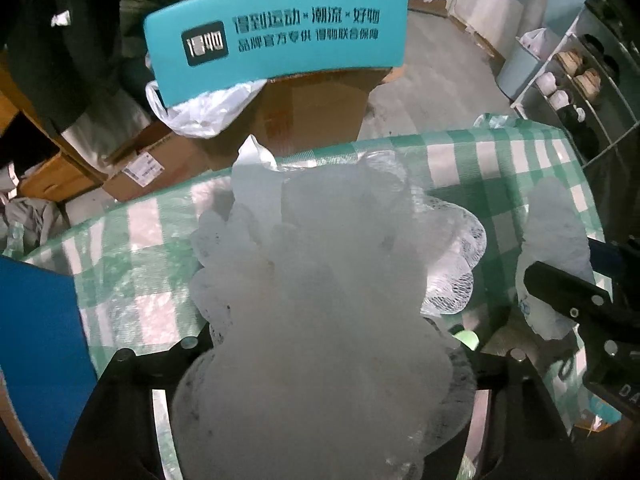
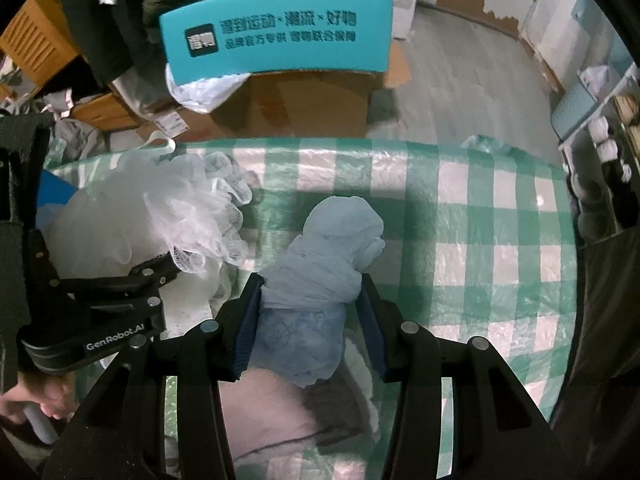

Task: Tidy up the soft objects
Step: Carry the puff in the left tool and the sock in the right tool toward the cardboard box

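Note:
A white mesh bath pouf [image 1: 320,280] fills the middle of the left wrist view, over the green-checked tablecloth [image 1: 132,260]. My left gripper [image 1: 324,340] is shut on it, and the mesh bulges out past both black fingers and hides their tips. In the right wrist view the pouf [image 2: 168,216] sits at the left with a left finger [image 2: 160,270] against it. My right gripper [image 2: 308,300] is shut on a pale blue soft bundle [image 2: 328,248], its blue pads pressed on both sides. That bundle [image 1: 552,240] and the right gripper [image 1: 568,312] show at the right edge of the left wrist view.
Beyond the table's far edge stand a teal printed box [image 1: 276,40], a cardboard box [image 1: 312,112] and a white plastic bag [image 1: 200,112]. A rack with cups [image 1: 560,88] is at the right. Pink and dark soft things [image 2: 272,408] lie under my right gripper. A hand [image 2: 24,404] shows at lower left.

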A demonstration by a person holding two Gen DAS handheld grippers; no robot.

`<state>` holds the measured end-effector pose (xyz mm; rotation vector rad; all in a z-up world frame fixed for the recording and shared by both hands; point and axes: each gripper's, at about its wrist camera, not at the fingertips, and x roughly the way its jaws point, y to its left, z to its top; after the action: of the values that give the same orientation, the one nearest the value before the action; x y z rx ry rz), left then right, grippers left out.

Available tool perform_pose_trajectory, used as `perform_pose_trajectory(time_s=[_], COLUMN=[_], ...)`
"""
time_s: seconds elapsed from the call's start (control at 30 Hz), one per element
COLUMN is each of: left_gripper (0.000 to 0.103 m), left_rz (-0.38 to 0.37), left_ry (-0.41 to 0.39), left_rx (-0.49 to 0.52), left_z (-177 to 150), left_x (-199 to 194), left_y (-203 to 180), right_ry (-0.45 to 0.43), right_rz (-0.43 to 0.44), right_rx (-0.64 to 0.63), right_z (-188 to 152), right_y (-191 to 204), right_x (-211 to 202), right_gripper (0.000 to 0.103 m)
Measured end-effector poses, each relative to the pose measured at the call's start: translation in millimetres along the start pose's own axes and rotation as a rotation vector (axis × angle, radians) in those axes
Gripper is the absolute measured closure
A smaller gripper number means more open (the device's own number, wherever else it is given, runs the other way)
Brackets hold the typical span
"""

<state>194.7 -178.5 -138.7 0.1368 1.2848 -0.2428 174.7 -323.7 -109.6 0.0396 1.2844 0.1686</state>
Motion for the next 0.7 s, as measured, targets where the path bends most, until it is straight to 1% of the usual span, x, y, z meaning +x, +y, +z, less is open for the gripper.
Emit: perform_pose_trajectory(time_s=[0.4,0.53,0.7], left_gripper=[0.038,0.040,0.041], left_rz=[0.015,0.002,-0.011], left_ry=[-0.110,-0.126,-0.133], left_rx=[0.027,0.031,0.024], left_z=[-14,-23,-35], left_x=[-61,-78,-89], left_y=[24,32,42], right_ry=[-0.068,-0.090,-0.088], right_rz=[0.010,0.018,0.027], right_rx=[-0.071,-0.097,-0.117], right_z=[-8,-12,-18], right_y=[29,42,52], right_x=[-36,-45,-47], right_gripper=[0.058,0.058,0.058])
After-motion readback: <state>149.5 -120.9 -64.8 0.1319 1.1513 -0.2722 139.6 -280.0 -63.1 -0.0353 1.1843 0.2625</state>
